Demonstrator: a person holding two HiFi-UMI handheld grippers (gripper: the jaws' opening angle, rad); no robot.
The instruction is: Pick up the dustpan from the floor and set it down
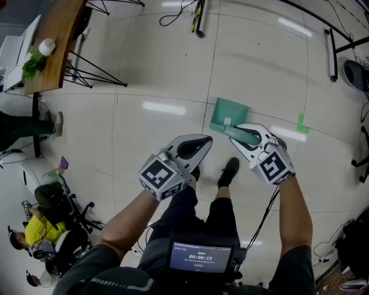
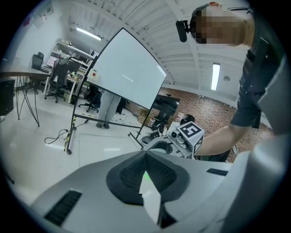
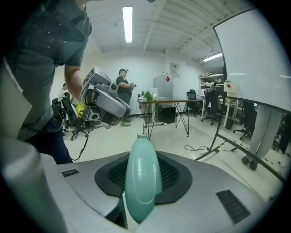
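Observation:
The green dustpan [image 1: 229, 114] hangs ahead of the person's feet, pan end pointing away, over the pale tiled floor. Whether it touches the floor does not show. Its rounded handle [image 1: 241, 136] runs back into my right gripper [image 1: 245, 133], which is shut on it. In the right gripper view the handle [image 3: 142, 182] stands up between the dark pads of the right gripper [image 3: 142, 157]. My left gripper [image 1: 199, 144] hovers just left of the dustpan, apart from it. In the left gripper view the left gripper [image 2: 145, 157] has its tips together with nothing between them.
A wooden table [image 1: 55, 34] with a plant stands far left on thin black legs. A seated person in yellow [image 1: 37, 230] is at the lower left. Cables [image 1: 179, 14] and a whiteboard stand's base [image 1: 331, 52] lie farther off. A green tape mark [image 1: 302, 123] is right of the dustpan.

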